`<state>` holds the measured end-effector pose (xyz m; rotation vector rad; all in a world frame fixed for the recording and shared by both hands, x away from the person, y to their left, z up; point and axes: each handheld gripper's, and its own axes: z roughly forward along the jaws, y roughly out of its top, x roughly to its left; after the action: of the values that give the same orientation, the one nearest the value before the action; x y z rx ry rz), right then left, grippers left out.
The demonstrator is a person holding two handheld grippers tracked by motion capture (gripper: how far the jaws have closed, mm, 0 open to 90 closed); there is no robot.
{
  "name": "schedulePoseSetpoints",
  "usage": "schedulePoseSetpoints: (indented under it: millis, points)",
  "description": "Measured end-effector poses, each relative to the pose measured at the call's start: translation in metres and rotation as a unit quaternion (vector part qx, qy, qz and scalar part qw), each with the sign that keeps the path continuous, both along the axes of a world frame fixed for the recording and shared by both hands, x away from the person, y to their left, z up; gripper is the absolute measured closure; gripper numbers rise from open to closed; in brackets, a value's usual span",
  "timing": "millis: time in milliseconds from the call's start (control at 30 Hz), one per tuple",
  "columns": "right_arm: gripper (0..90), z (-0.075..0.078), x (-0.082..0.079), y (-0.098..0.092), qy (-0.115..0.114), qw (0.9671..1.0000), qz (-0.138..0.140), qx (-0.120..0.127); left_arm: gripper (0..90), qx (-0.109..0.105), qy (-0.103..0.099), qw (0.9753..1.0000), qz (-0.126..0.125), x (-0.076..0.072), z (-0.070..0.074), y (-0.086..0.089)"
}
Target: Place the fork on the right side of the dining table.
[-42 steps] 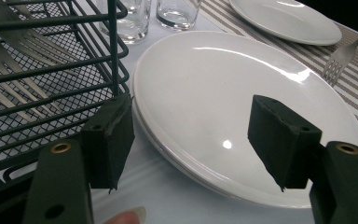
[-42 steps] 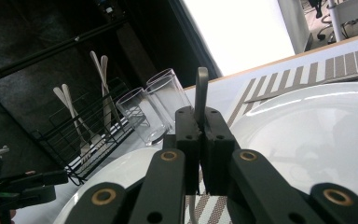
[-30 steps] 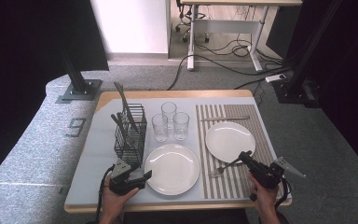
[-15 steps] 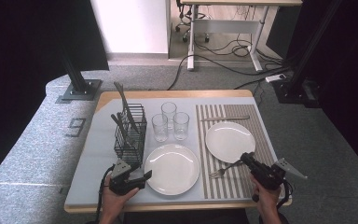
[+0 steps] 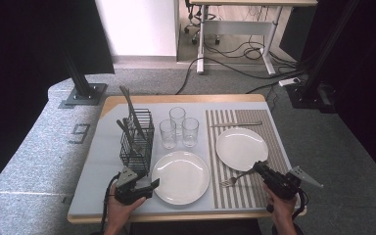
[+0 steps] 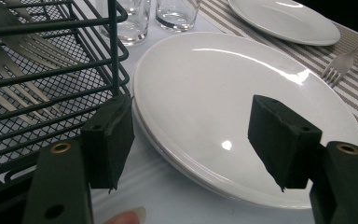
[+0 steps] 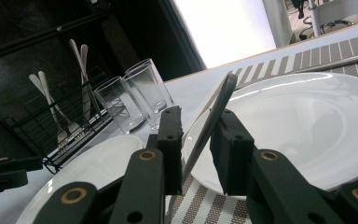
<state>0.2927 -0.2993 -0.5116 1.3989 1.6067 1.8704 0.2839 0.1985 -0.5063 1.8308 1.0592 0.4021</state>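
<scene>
A silver fork (image 5: 234, 179) lies tines-down on the striped mat (image 5: 235, 196), between the two white plates. My right gripper (image 5: 258, 166) is shut on the fork's handle (image 7: 214, 116), which slants up between its jaws. The far plate (image 5: 241, 148) lies just beyond it. My left gripper (image 5: 152, 188) stands open at the near plate's (image 5: 180, 176) left rim. In the left gripper view its jaws (image 6: 191, 140) straddle that rim, with one pad (image 6: 109, 140) against the wire basket's corner.
A black wire cutlery basket (image 5: 137, 139) with forks and a tall utensil stands left of the near plate. Three clear glasses (image 5: 177, 128) cluster behind the plate. A knife (image 5: 236, 124) lies on the mat's far end. The table's front edge (image 5: 176, 215) is close to both hands.
My right gripper and the fork have edged slightly toward the near edge. The left gripper has stayed put.
</scene>
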Motion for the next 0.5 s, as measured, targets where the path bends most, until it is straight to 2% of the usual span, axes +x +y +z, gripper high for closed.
schedulePoseSetpoints:
  millis: [333, 500]
  points:
    - [67.0, -0.0046, 0.0023, -0.0011, 0.014, 0.9999, -0.005, 0.004, 31.5, -0.001, 0.000, 1.0000, 0.000, -0.0001, 0.0004, 0.0000]
    - [66.7, -0.0059, 0.0029, -0.0020, 0.017, 0.9998, -0.010, 0.004, 31.5, 0.000, -0.001, 1.0000, -0.001, -0.0001, 0.0005, 0.0000]
